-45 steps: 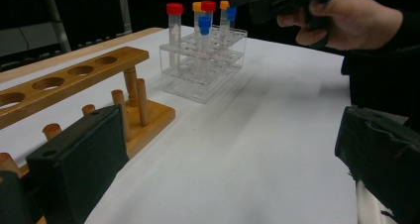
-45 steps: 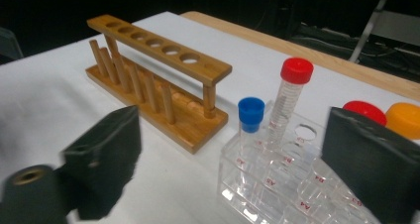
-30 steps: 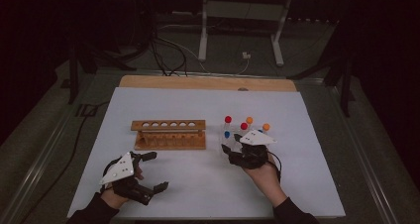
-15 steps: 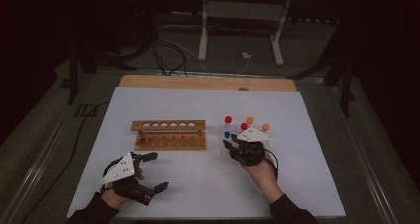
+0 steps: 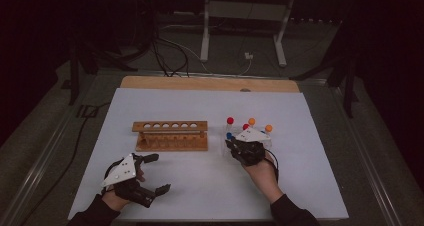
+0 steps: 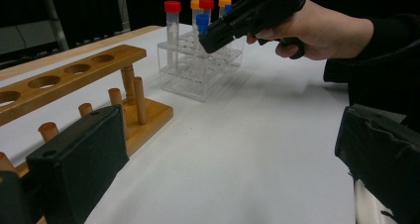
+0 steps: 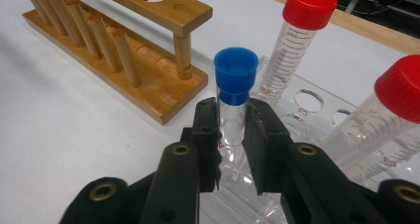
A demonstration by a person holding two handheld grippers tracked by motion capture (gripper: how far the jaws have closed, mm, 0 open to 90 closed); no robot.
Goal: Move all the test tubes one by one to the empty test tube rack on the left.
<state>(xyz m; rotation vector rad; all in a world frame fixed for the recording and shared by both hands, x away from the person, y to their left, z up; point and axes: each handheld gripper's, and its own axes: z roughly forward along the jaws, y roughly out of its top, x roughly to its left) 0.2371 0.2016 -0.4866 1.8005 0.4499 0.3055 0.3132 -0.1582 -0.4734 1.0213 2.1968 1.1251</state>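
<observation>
Room: dark; cables and a metal stand (image 5: 245, 21) on the floor beyond the desk.
Desk (image 5: 310, 186): white top, wooden strip along the far edge.
Wooden rack (image 5: 171, 136): left of centre, holes empty, well apart from the clear rack.
Clear rack (image 6: 198, 68): right of centre, holding capped tubes; a red-capped tube (image 7: 297, 40) stands just beyond the grip.
Right hand-held gripper (image 7: 233, 130): jaws have just been closing and now pinch the blue tube (image 7: 234, 92), which stands upright in the clear rack.
Left hand-held gripper (image 5: 150, 173): near the front left edge, jaws spread, nothing between them.
Change: right hand-held gripper was wider a second ago; left one has stayed put.
</observation>
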